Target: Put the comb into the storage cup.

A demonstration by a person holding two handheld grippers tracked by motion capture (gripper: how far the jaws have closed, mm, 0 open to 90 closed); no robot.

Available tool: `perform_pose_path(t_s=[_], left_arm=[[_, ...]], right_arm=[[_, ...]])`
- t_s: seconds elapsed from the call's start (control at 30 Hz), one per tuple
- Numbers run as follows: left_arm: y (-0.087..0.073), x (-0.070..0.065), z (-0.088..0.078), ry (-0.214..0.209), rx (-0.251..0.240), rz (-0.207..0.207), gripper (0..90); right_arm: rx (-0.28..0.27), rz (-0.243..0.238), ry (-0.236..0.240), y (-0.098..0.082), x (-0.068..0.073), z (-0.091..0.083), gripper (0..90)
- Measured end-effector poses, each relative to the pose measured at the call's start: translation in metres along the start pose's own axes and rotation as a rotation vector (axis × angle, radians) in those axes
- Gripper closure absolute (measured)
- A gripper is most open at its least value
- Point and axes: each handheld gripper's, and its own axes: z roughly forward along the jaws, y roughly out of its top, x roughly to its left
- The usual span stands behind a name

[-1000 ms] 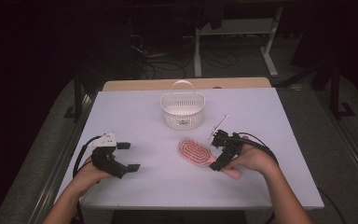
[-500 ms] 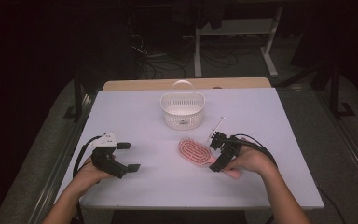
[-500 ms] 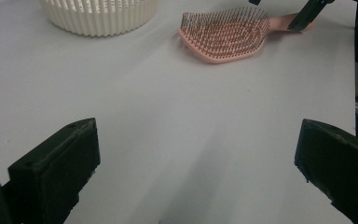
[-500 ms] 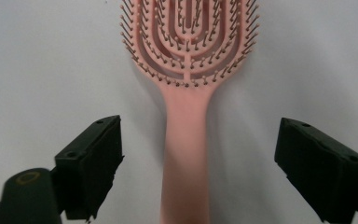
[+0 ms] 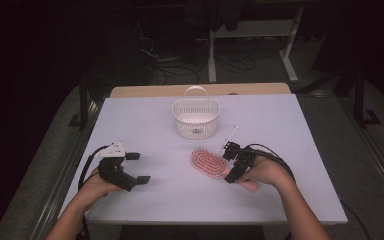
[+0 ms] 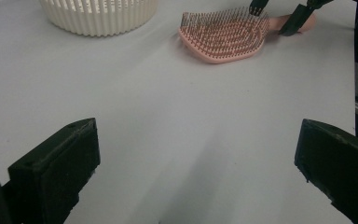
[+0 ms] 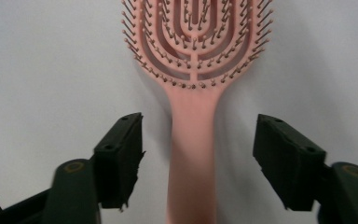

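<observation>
From the high view, a pink plastic paddle hairbrush (image 5: pixel 211 164) lies bristles-up on the pale lavender tabletop (image 5: pixel 280 125), right of centre and nearer than a white slotted plastic basket with a hoop handle (image 5: pixel 196 118) that stands toward the far edge. The right gripper (image 5: pixel 232 162) sits over the brush's handle, while the left gripper (image 5: pixel 135 167) rests wide open at the near left, well apart from both; the room beyond is dark, with cables and desk legs on the floor. In the left gripper view its jaws frame bare table, the hairbrush farther off. In the right gripper view the jaws stand wide on either side of the handle, untouched. I judge this the approach to a grasp: next, close squarely on the handle.
</observation>
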Motion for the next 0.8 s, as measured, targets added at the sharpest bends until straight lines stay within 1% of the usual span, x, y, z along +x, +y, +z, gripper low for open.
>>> perform_pose_path(t_s=[0.17,0.2,0.23,0.3,0.33,0.43,0.63,0.77,0.8], left_arm=[[0.000,0.000,0.000,0.001,0.000,0.001,0.0],[0.000,0.000,0.000,0.001,0.000,0.001,0.0],[0.000,0.000,0.000,0.000,0.000,0.000,0.0],[0.000,0.000,0.000,0.000,0.000,0.000,0.0],[0.000,0.000,0.000,0.001,0.000,0.001,0.0],[0.000,0.000,0.000,0.002,0.000,0.002,0.0],[0.000,0.000,-0.001,0.002,0.000,0.001,0.0],[0.000,0.000,-0.001,0.003,-0.001,0.000,0.0],[0.000,0.000,-0.001,0.003,-0.002,0.000,0.0]], right_arm=[[0.014,0.007,0.010,0.001,-0.001,0.002,39.9],[0.014,0.007,0.010,0.001,-0.001,0.002,39.9],[0.023,0.004,0.017,0.002,-0.001,0.003,43.0],[0.026,0.003,0.019,0.003,-0.001,0.003,44.1],[0.033,-0.006,0.023,0.003,-0.001,0.005,45.6],[0.042,-0.005,0.025,0.004,0.000,0.006,46.9],[0.060,-0.018,0.016,0.007,0.000,0.009,51.6],[0.073,-0.015,0.010,0.008,0.001,0.011,53.8],[0.077,-0.019,0.002,0.009,0.001,0.011,55.9]])
